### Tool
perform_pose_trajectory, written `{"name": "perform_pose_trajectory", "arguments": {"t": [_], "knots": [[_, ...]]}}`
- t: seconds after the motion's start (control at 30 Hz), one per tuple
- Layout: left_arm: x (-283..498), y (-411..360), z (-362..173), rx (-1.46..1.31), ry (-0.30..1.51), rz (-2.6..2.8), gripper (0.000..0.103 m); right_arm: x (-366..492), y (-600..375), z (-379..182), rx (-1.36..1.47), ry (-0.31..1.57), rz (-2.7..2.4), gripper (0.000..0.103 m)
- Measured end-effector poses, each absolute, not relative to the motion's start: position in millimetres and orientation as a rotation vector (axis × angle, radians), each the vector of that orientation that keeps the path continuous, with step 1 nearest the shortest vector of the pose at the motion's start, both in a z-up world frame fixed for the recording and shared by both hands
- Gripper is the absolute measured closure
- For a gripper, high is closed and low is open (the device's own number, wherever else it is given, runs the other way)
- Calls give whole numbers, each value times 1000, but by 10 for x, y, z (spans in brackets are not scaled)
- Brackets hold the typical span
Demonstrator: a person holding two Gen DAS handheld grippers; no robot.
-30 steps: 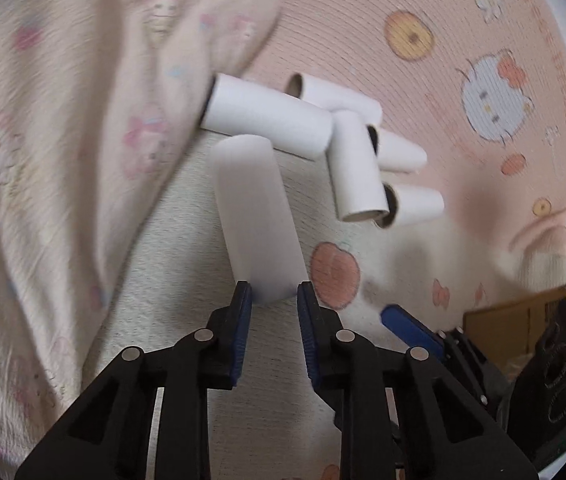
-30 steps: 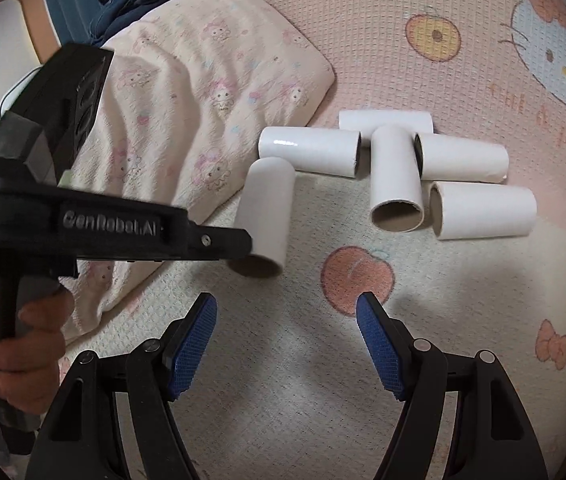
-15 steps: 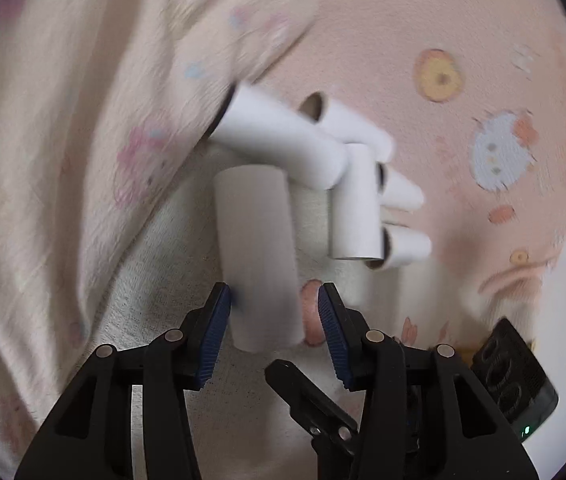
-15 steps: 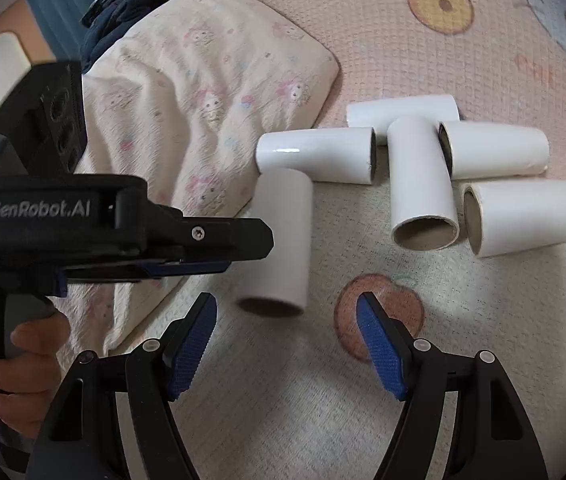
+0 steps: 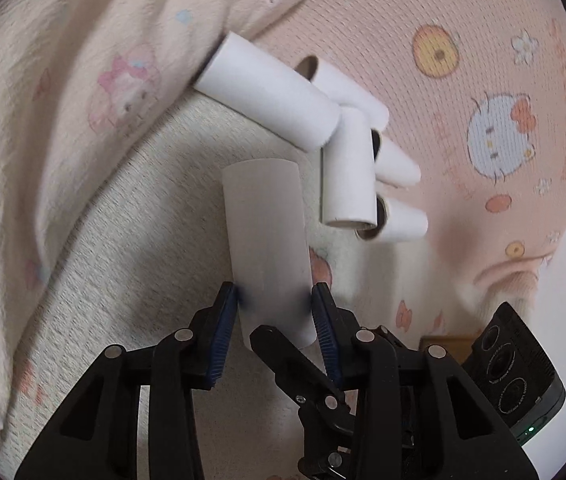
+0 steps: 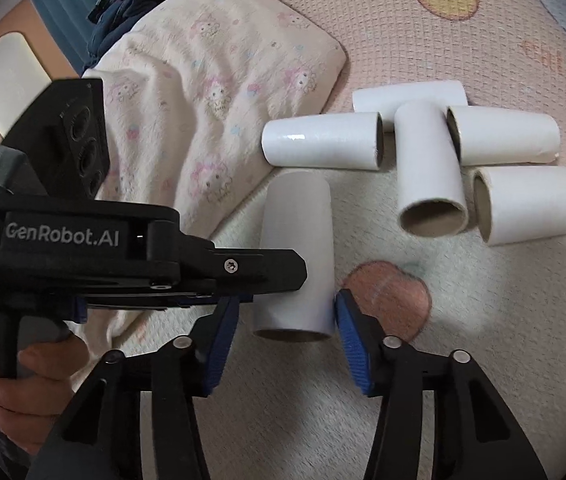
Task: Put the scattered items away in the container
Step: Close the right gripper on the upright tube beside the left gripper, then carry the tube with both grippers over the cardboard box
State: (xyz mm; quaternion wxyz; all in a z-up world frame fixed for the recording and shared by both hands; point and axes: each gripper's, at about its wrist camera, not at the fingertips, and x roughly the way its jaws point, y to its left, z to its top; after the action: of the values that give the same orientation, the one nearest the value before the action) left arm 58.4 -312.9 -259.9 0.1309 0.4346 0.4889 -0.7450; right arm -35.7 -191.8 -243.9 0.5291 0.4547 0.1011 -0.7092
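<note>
Several white cardboard tubes lie on a pink cartoon-print mat. The nearest tube (image 5: 265,240) lies apart from the pile (image 5: 323,120). My left gripper (image 5: 275,304) has its blue pads on both sides of this tube's near end, touching it. In the right wrist view the same tube (image 6: 297,252) sits between the fingers of my right gripper (image 6: 287,312), which are spread wider than the tube. The left gripper's body (image 6: 123,248) crosses from the left over the tube. The remaining tubes (image 6: 431,160) lie clustered behind. No container is recognisable.
A rumpled pink-print pillow (image 6: 219,72) lies left of the tubes, touching the far left tube. A dark cloth bundle (image 6: 123,12) sits beyond it. The right gripper's camera body (image 5: 515,376) shows at lower right, beside a brown cardboard edge (image 5: 447,346).
My left gripper opened, moved forward around the near tube and closed on its end. My right gripper moved forward until its open fingers flank the same tube.
</note>
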Motion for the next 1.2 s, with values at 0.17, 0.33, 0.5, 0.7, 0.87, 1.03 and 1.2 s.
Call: {"name": "perform_pose_trajectory", "arguments": {"t": [0.17, 0.33, 0.5, 0.7, 0.87, 1.03, 1.2], "knots": [[545, -2942, -2576, 1285, 1377, -2210, 61, -353, -1771, -2424, 1141, 225, -1718, 62], [470, -2704, -2549, 1313, 1364, -2260, 61, -355, -1547, -2374, 1186, 213, -1764, 62], [391, -2432, -2505, 1351, 1348, -2328, 61, -311, -1281, -2278, 1228, 228, -1833, 62], [297, -1994, -2445, 1408, 1305, -2415, 61, -199, -914, -2145, 1278, 244, -1914, 62], [237, -1628, -2362, 1464, 1251, -2491, 61, -105, -634, -2037, 1277, 297, -1975, 62], [200, -1357, -2356, 1537, 1236, -2526, 61, -72, -281, -1979, 1308, 293, -2018, 62], [203, -1191, -2517, 1639, 1243, -2477, 61, -18, -91, -2099, 1379, 276, -2020, 62]]}}
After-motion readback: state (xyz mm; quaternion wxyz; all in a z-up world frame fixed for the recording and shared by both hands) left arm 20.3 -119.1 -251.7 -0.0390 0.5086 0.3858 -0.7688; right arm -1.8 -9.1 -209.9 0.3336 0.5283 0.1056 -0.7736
